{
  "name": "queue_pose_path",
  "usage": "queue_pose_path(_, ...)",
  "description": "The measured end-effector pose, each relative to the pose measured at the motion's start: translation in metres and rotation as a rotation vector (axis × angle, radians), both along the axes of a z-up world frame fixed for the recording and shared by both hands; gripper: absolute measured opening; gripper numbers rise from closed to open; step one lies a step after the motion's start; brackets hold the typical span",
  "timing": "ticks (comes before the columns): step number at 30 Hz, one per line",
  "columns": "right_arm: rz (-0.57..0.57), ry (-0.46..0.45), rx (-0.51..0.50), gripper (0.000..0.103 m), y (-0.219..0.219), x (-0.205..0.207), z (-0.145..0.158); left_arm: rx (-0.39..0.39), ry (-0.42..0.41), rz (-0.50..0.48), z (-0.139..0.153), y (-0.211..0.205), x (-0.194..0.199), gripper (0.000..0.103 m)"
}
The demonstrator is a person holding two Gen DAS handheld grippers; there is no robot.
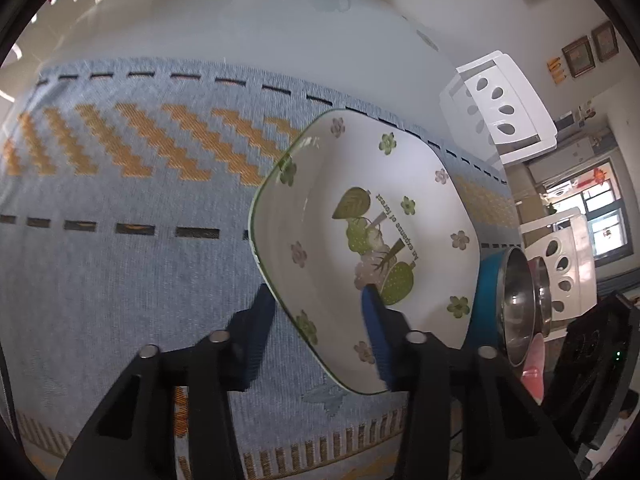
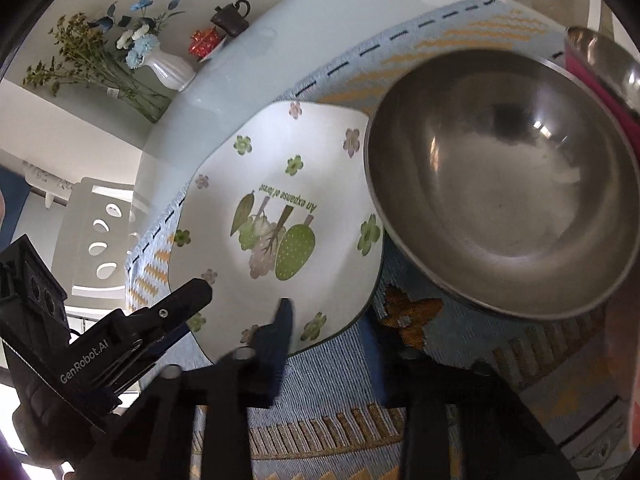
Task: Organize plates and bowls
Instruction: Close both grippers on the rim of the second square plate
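Square flowered plate (image 1: 360, 216) on the blue woven cloth (image 1: 120, 260), centre-right in the left wrist view, centre-left in the right wrist view. No real long axis, being nearly as wide as deep.

Left claw (image 1: 316, 292) astride its lower-left rim: one finger out on the cloth, the other over the white inside. Partly open; cannot tell whether the pads bite.

Right claw (image 2: 328, 320) astride the lower-right rim in its own view, narrower, rim between the fingers; grip likewise unclear.

Both at the bottom edge, one per corner, equally near. Probably a two-handed lift next.

Steel bowl (image 2: 500, 184) crowding the plate's right edge, overlap or mere nearness unclear. Worth minding when raising that side.
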State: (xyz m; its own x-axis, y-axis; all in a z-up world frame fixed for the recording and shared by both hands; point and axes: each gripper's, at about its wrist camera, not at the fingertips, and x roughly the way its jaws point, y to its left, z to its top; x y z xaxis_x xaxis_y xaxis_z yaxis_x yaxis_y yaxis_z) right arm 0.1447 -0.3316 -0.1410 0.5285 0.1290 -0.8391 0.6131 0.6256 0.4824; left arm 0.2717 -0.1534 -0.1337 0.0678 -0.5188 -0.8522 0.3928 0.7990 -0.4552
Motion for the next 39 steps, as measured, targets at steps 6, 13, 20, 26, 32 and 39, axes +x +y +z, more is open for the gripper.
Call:
queue_pose_path(6, 0.017, -0.009, -0.027, 0.023, 0.003, 0.001, 0.001, -0.005, 0.036, 0.019, -0.01, 0.0, 0.003, 0.015)
queue_pose_path(13, 0.12, -0.005, -0.152, 0.026, 0.015, 0.008, 0.011, -0.048, 0.003, 0.023, -0.003, 0.016, -0.007, 0.011)
queue_pose_path(20, 0.218, -0.019, -0.156, 0.026, 0.038, 0.021, 0.014, -0.039, -0.037, 0.041, 0.006, 0.042, -0.01, 0.011)
queue_pose_path(26, 0.209, -0.053, -0.017, 0.026, 0.048, 0.032, 0.008, -0.028, -0.069, 0.084, 0.017, 0.052, 0.002, 0.011)
queue_pose_path(32, 0.161, -0.073, 0.109, 0.026, 0.046, 0.035, 0.002, -0.048, -0.037, 0.135, 0.018, 0.065, 0.015, 0.012)
queue_pose_path(39, 0.192, -0.039, 0.114, 0.028, 0.047, 0.017, -0.001, -0.022, 0.002, 0.138, 0.009, 0.051, 0.028, 0.028)
